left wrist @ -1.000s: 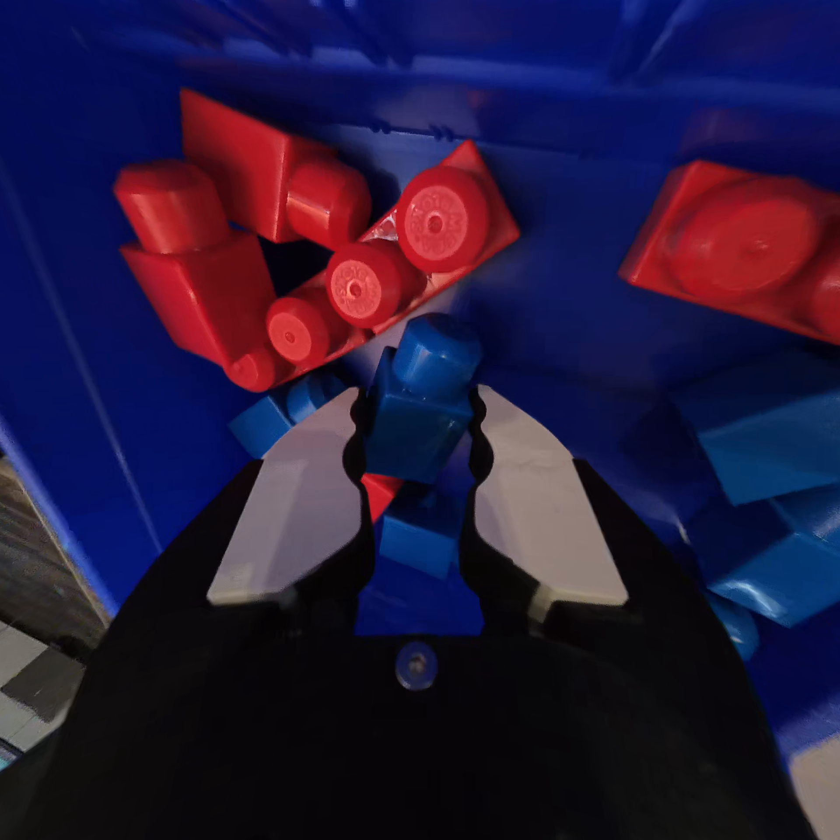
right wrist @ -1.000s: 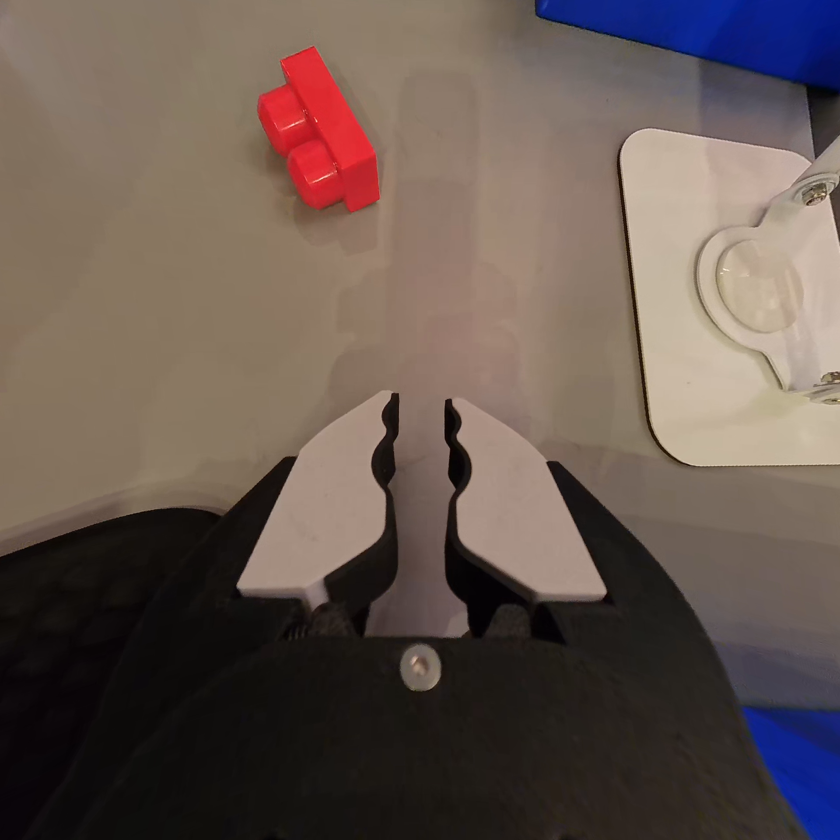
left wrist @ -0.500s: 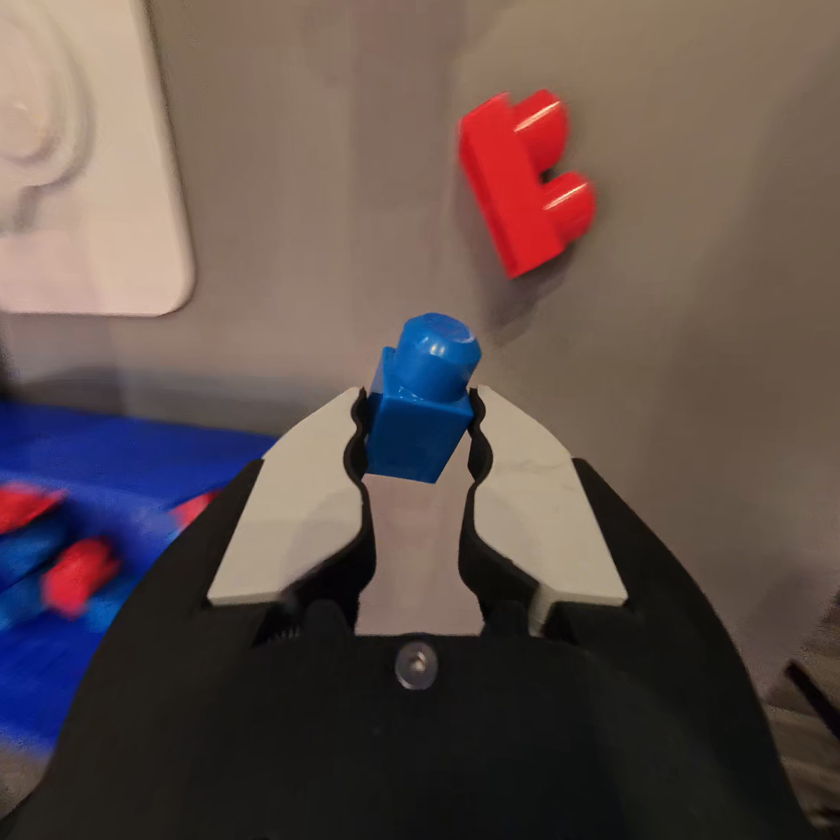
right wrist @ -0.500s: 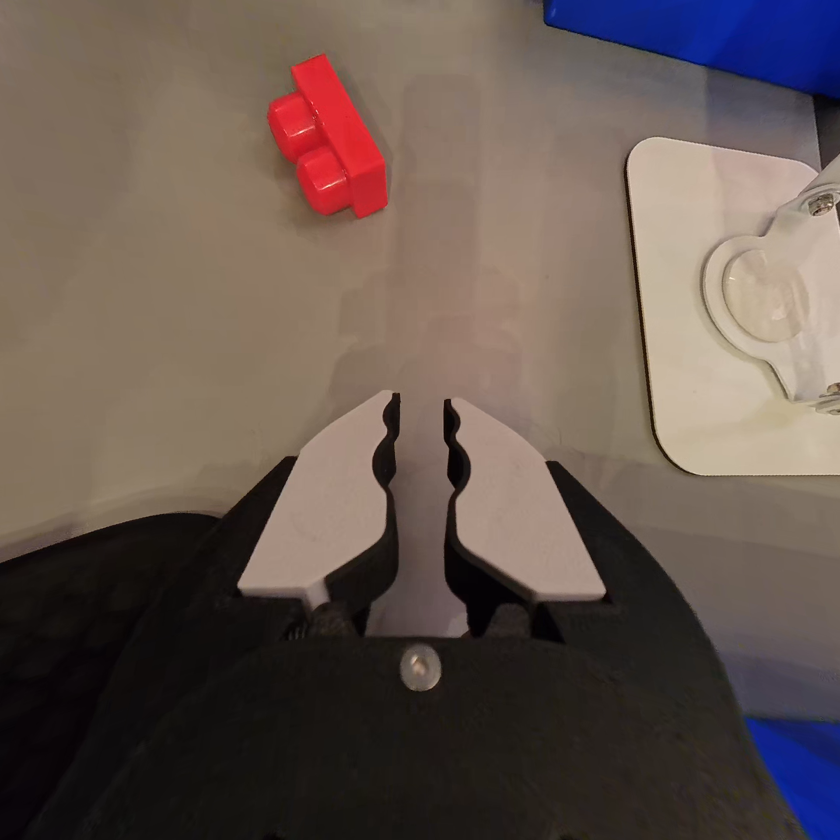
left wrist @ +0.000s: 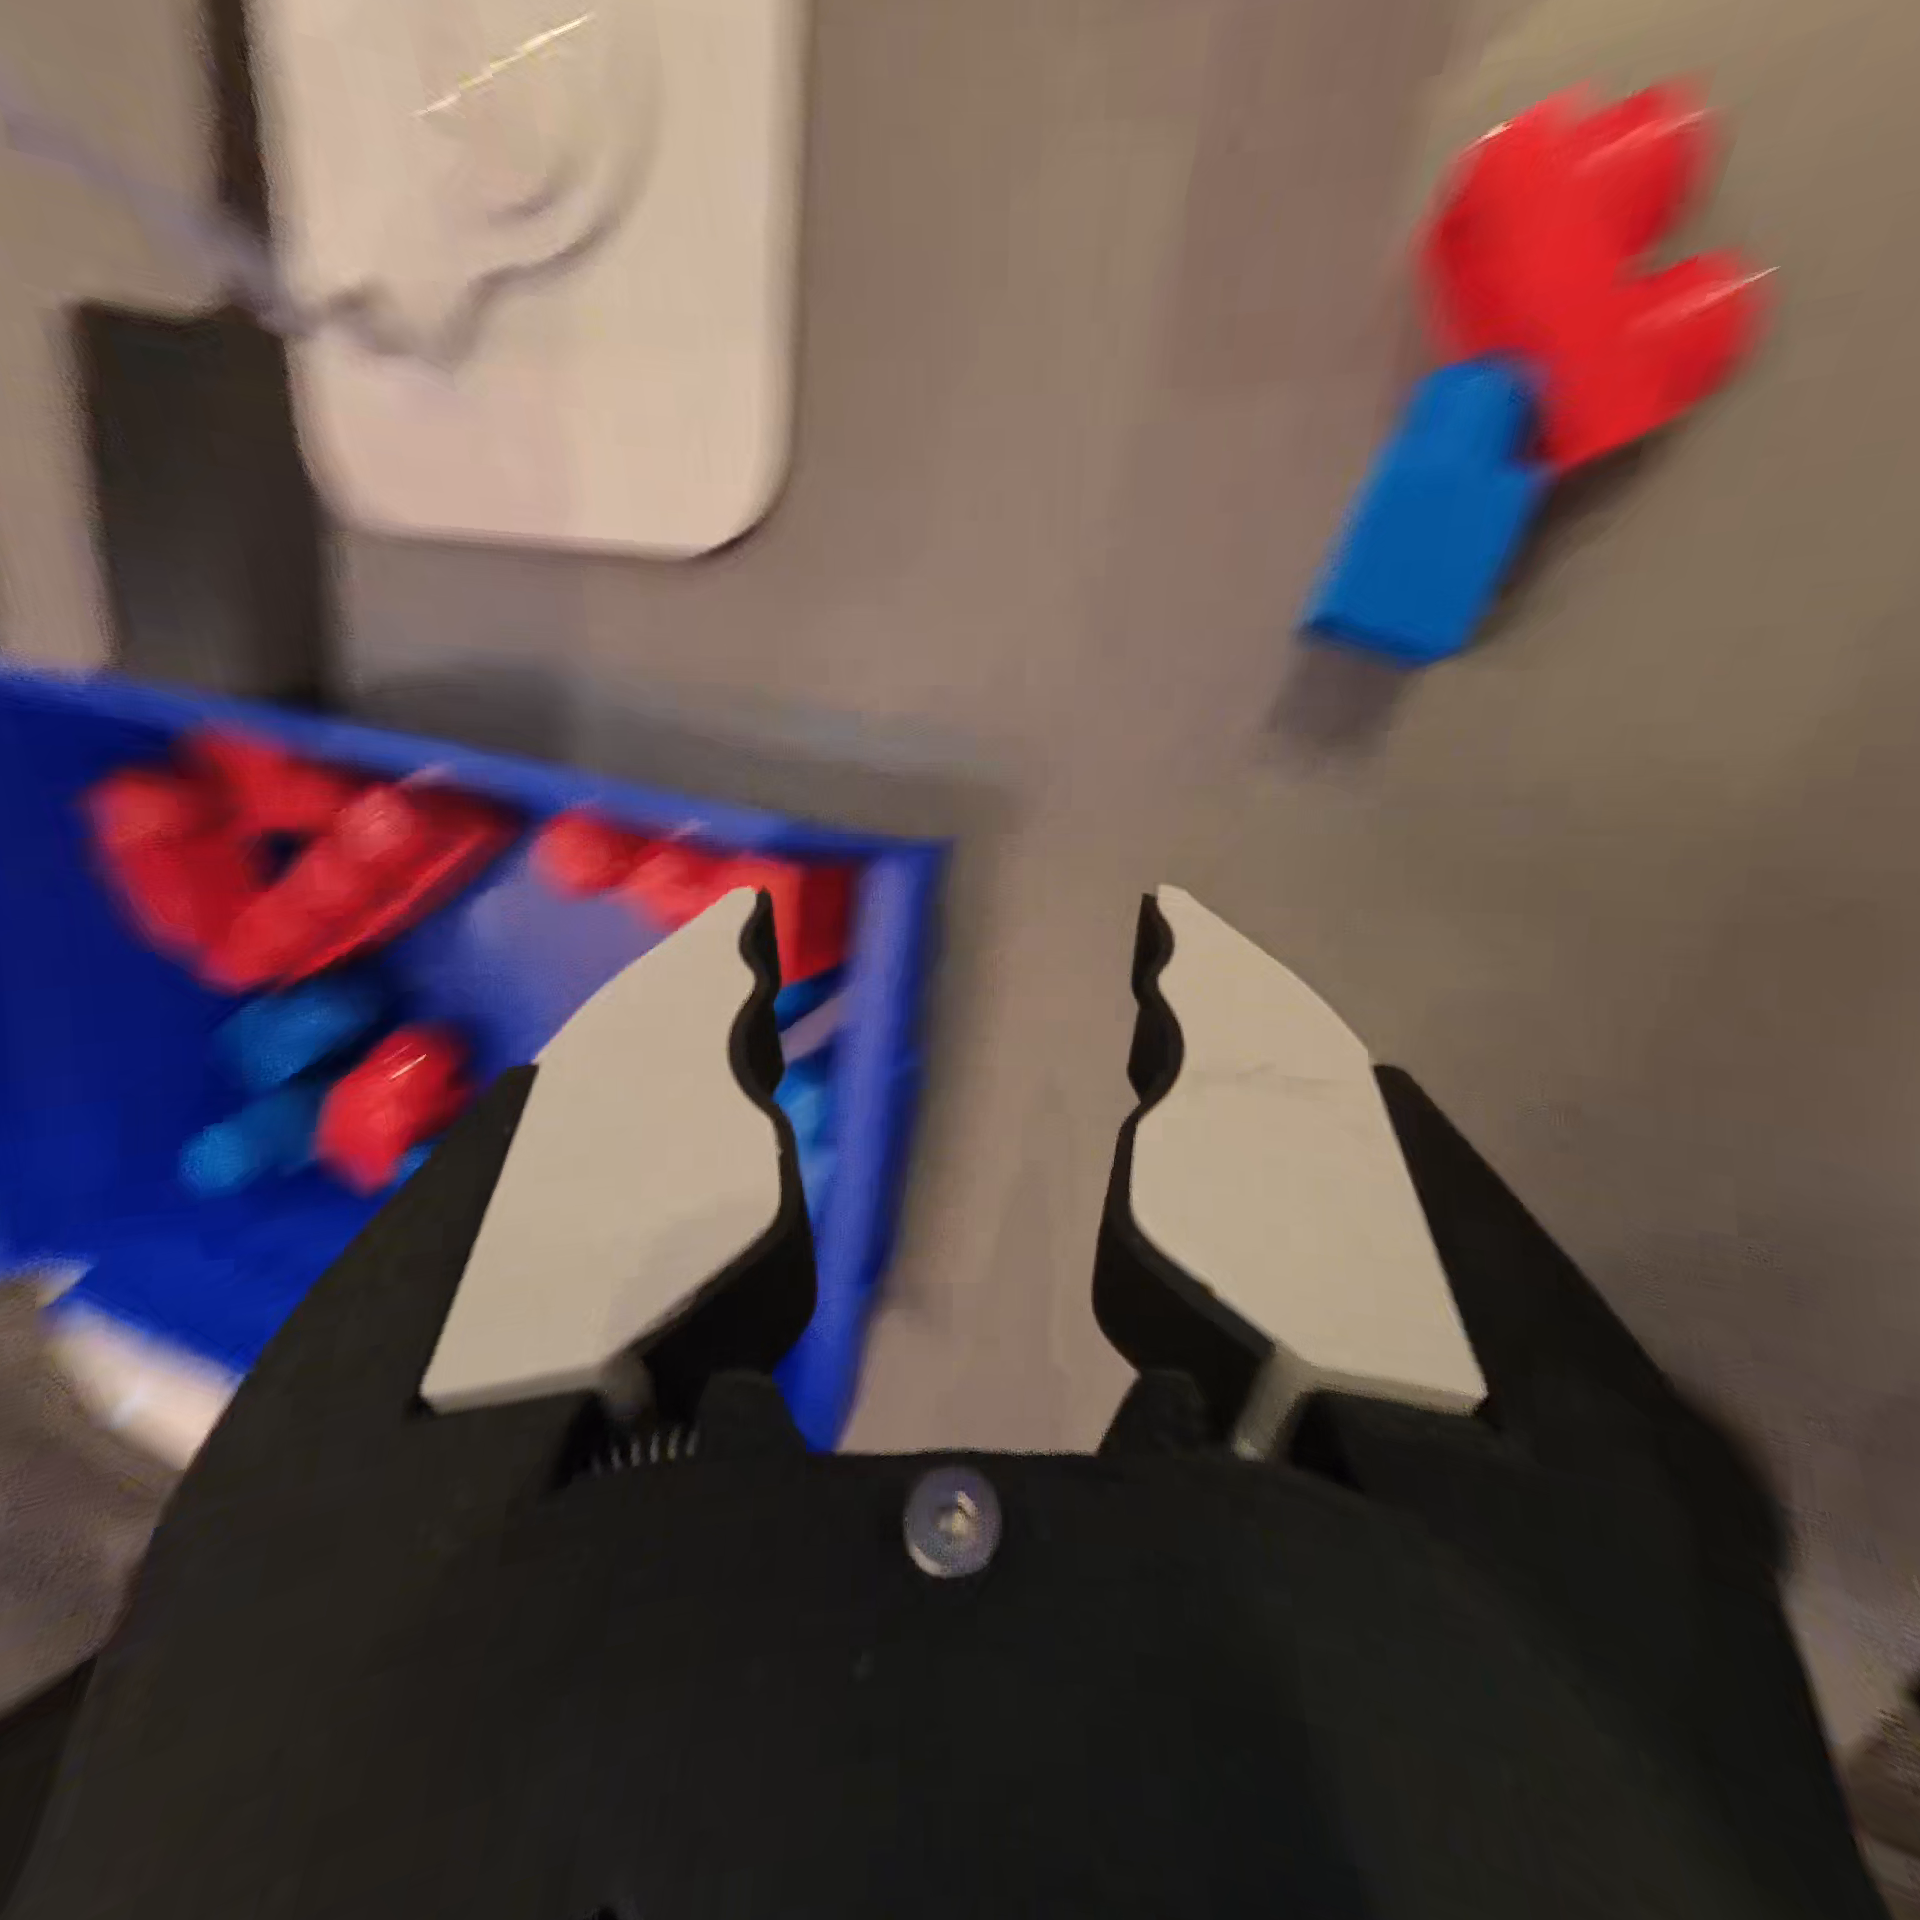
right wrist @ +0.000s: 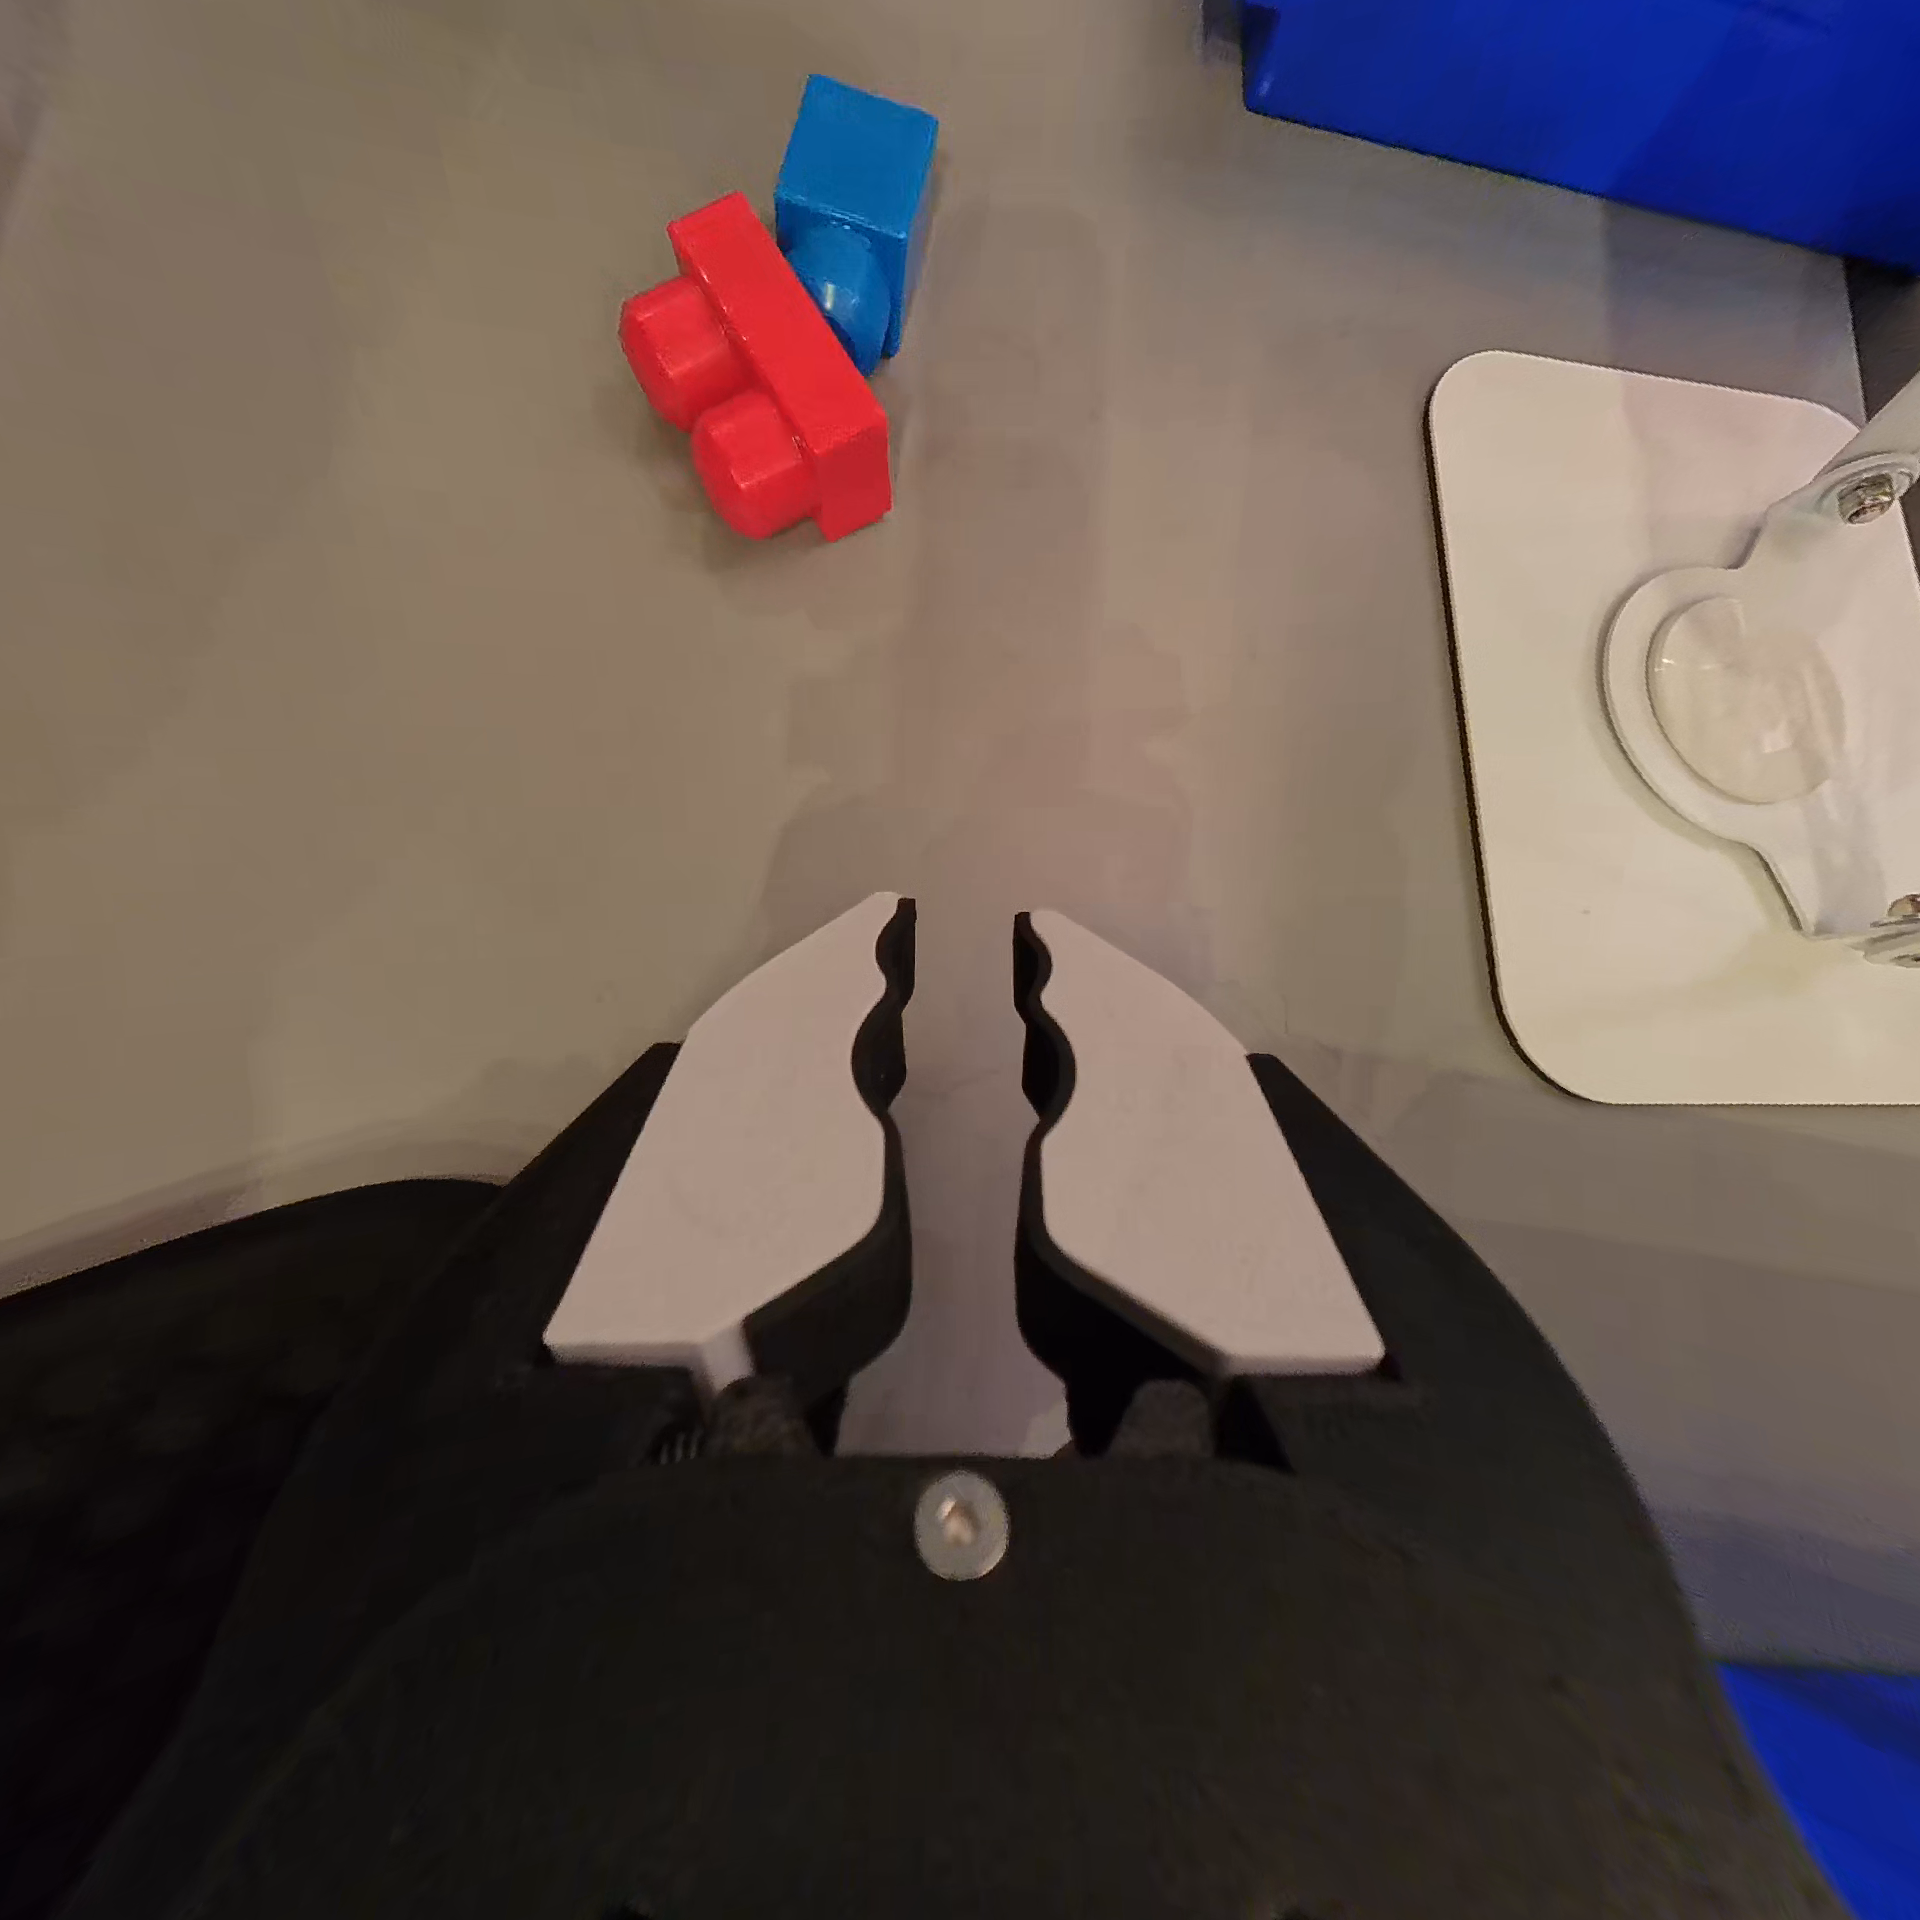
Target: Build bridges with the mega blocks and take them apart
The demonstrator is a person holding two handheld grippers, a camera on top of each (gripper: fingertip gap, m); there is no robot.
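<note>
1. The left gripper (left wrist: pixel 951 909) is standing wide apart, gripping nothing.
2. The right gripper (right wrist: pixel 964 925) is standing slightly apart, bare.
3. The blue block (right wrist: pixel 854 213) is lying against the red block (right wrist: pixel 769 379), upper centre of the right wrist view.

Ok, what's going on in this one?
A person with two handheld grippers is laying out mega blocks on a grey table. Neither holds anything: the left gripper has its jaws wide apart, near the corner of the blue bin of red and blue blocks; the right gripper hovers with jaws narrowly parted. A blue block lies on its side with its stud against a red two-stud block. No bridge stands yet.
</note>
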